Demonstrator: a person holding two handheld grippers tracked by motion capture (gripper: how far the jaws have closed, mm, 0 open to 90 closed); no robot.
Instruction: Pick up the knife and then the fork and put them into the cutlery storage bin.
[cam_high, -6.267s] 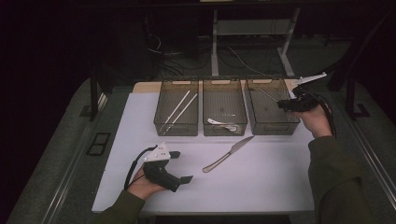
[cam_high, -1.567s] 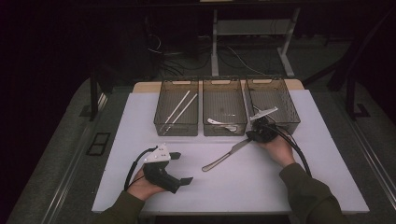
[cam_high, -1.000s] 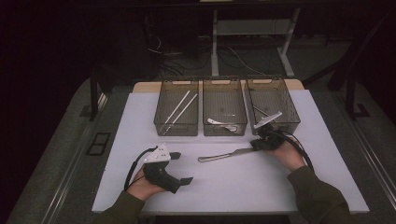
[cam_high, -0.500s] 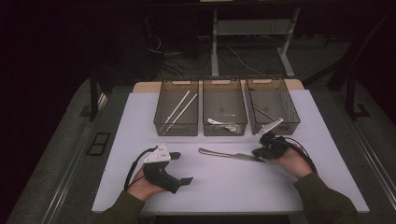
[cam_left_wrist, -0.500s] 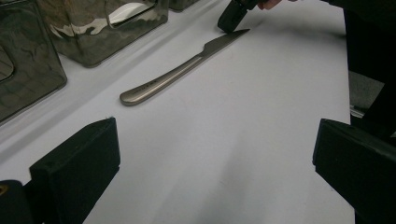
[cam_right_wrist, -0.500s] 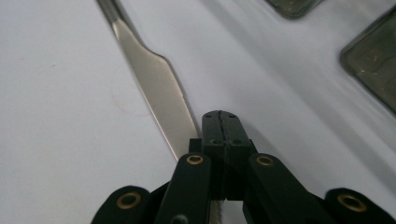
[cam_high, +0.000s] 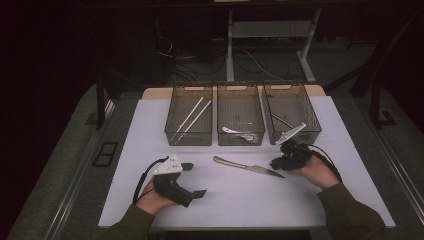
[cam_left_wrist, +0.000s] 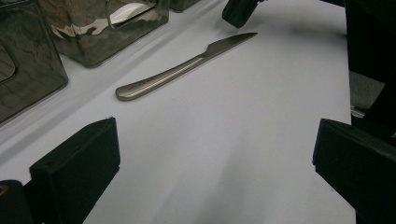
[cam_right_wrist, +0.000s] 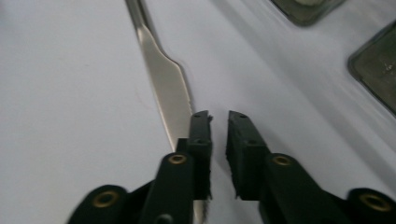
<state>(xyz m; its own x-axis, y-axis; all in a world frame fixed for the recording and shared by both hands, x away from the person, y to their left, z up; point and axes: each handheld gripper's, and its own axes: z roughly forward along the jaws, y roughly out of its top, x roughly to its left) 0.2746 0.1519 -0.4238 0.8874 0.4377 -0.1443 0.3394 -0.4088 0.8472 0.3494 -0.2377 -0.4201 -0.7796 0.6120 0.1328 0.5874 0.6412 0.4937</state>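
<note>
we see the knife (cam_high: 248, 166) now turned flat across the table, and the right gripper (cam_right_wrist: 219, 122) jaws have just been opening off its blade.

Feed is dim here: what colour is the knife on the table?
Plain shiny silver metal knife, clearest in the left gripper view.

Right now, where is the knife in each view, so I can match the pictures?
High view: knife flat on the white table, centre, before the middle bin.
Left gripper view: knife upper centre, blade tip toward the right gripper.
Right gripper view: blade beside the jaws.
Shared landmark: the middle bin.
</note>
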